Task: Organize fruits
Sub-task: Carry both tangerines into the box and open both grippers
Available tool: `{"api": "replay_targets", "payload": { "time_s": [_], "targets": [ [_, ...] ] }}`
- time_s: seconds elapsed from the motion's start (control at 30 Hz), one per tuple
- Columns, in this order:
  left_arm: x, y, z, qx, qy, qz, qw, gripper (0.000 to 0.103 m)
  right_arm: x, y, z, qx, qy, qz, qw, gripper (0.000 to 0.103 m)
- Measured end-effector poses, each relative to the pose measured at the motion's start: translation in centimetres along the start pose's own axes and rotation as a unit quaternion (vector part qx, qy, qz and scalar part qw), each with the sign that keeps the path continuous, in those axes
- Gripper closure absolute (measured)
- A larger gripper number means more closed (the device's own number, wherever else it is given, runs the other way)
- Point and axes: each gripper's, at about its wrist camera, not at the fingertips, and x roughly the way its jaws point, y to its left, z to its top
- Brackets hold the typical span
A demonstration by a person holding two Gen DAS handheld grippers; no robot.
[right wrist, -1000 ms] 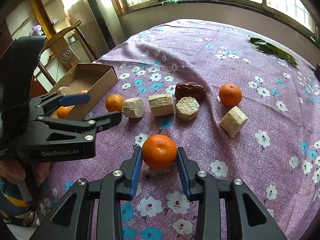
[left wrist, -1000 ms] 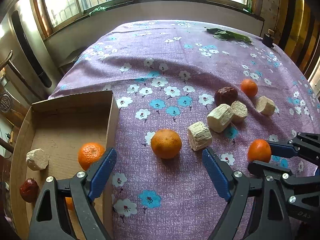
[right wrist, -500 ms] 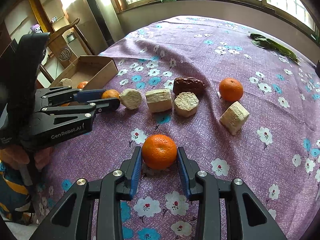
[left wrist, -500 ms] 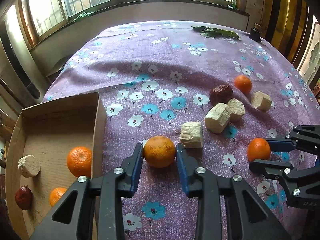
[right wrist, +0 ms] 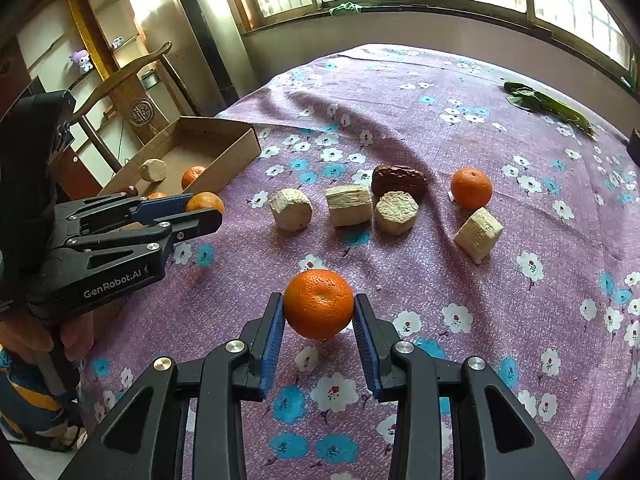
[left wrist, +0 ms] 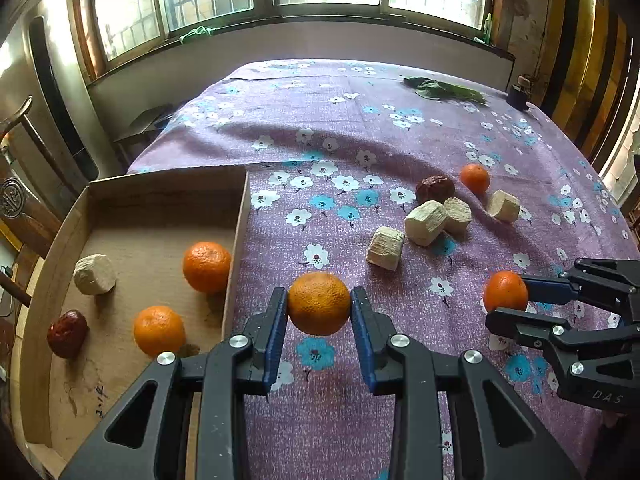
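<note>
The left gripper [left wrist: 319, 320] is clamping a mandarin [left wrist: 319, 303] across its widest part, both blue pads pressing on its flanks; the fruit is sitting right at the fingertips, seemingly clear of the flowered cloth [left wrist: 360, 136], though the fisheye is making that gap hard to judge. The right gripper [right wrist: 319, 320] is likewise gripping its own mandarin [right wrist: 319, 304] at the equator, jaws narrow around it. Just outside the left jaw of the left gripper, the cardboard box [left wrist: 236, 240] is holding two more mandarins, a pale chunk and a dark date. Beyond both pairs of fingertips, pale chunks [right wrist: 348, 205], a date [right wrist: 398, 180] and another mandarin [right wrist: 471, 187] are lying on the cloth. The mandarins are looking light, round and soft-skinned, so they are likely rolling easily and bruising under a hard squeeze; a gentle grip at the middle is suiting them best
</note>
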Motion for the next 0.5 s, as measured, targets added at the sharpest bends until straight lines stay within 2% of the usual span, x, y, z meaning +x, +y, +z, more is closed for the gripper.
{"api": "replay_targets", "payload": {
  "time_s": [0.5],
  "targets": [
    [-4.2,0.4,-2.1,-0.029,-0.037,0.025,0.9986,0.072,-2.2,3.3,-0.7,-0.015,-0.016,-0.010,1.000,0.065]
  ]
}}
